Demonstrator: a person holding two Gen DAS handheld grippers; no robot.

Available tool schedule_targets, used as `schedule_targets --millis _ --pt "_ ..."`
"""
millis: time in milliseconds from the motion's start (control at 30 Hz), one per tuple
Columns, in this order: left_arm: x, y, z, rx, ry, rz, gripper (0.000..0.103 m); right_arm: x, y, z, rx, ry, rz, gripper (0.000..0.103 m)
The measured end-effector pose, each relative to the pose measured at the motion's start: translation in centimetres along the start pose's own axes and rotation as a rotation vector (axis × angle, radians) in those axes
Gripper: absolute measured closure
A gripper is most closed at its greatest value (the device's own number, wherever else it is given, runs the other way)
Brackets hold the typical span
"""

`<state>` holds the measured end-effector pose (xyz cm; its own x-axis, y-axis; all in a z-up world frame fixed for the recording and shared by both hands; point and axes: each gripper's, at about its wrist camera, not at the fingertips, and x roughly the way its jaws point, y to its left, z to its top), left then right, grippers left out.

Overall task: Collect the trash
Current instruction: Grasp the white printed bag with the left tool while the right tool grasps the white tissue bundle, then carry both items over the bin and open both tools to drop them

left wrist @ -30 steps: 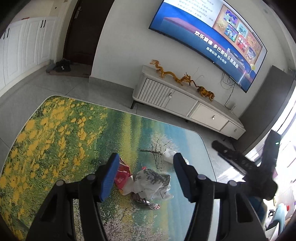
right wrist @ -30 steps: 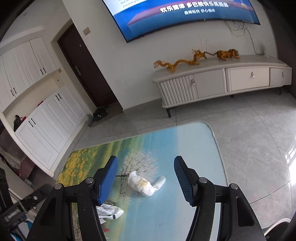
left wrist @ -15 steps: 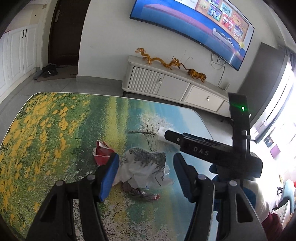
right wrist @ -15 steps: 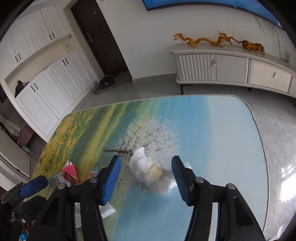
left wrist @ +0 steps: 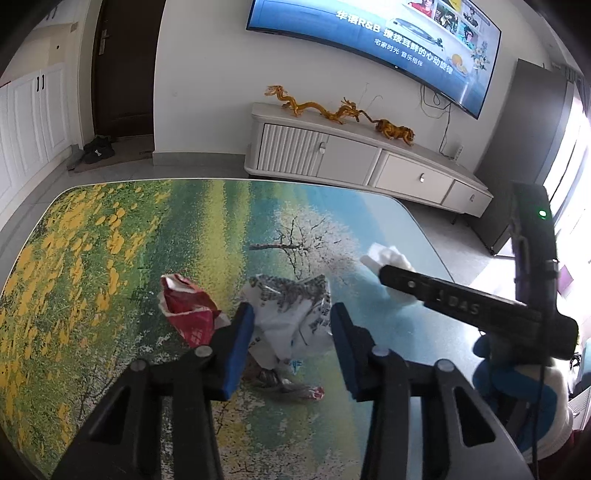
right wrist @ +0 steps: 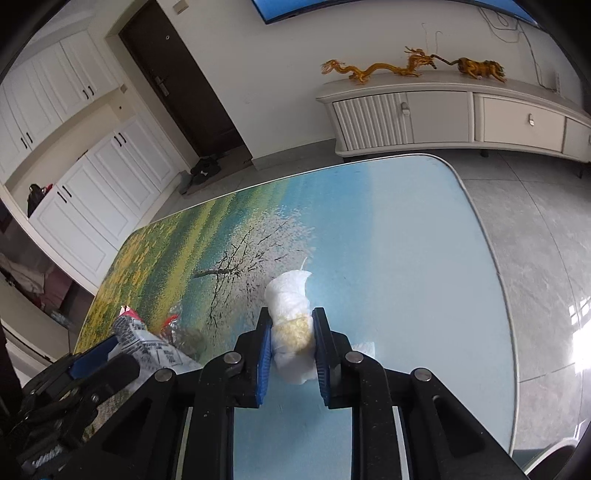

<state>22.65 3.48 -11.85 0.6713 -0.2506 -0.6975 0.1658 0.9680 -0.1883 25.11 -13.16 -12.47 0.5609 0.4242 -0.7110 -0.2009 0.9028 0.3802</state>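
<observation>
On the landscape-print table [left wrist: 110, 258] lies a heap of litter. My left gripper [left wrist: 291, 317] has its blue pads against both sides of a crumpled white printed wrapper [left wrist: 291, 306], and its jaws are closing. A red wrapper [left wrist: 188, 306] lies just left of it, and a silvery scrap [left wrist: 295, 386] pokes out underneath. My right gripper [right wrist: 291, 328] is closing too, its pads pressed on a white tissue wad [right wrist: 290, 299] with a yellowish patch, resting on the blue part of the table. In the left wrist view the same tissue wad [left wrist: 388, 258] shows behind the right gripper's finger.
A gloved hand [left wrist: 517, 387] holds the right gripper at the table's right side. Beyond the table stand a white TV cabinet [left wrist: 351, 162] with golden dragon figures, a wall TV [left wrist: 369, 33], white cupboards [right wrist: 92, 206] and shoes [left wrist: 96, 147] by the dark door.
Both grippers sank toward the table. The left jaws narrowed around the white printed wrapper. The right jaws closed from wide apart onto the tissue wad.
</observation>
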Motion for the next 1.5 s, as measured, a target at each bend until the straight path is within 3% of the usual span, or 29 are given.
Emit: schedule_targets --millis 267,800,1067,1267,1500 --pt "-1.1 0.5 -0.1 -0.059 -0.013 -0.03 0.082 -4.6 0.2 -1.7 0.035 -0.053 -0.001 0.084" --pt "-11.4 0.3 0.7 -0.105 -0.141 -0.158 0.083 -15.1 2.2 -6.8 0.056 -0.172 0.017 0.084" --pt "-16.5 -0.2 1.8 -0.086 -0.222 -0.161 0.083 -19.5 2.1 -8.2 0.083 -0.246 0.016 0.084" --pt "-18.3 -1.7 1.4 -0.064 -0.23 -0.178 0.083 -23.0 0.9 -9.6 0.122 -0.304 -0.01 0.084" --pt "-19.3 -5.7 0.7 -0.009 -0.214 -0.248 0.083 -26.8 -2.7 -11.3 0.214 -0.371 -0.07 0.084"
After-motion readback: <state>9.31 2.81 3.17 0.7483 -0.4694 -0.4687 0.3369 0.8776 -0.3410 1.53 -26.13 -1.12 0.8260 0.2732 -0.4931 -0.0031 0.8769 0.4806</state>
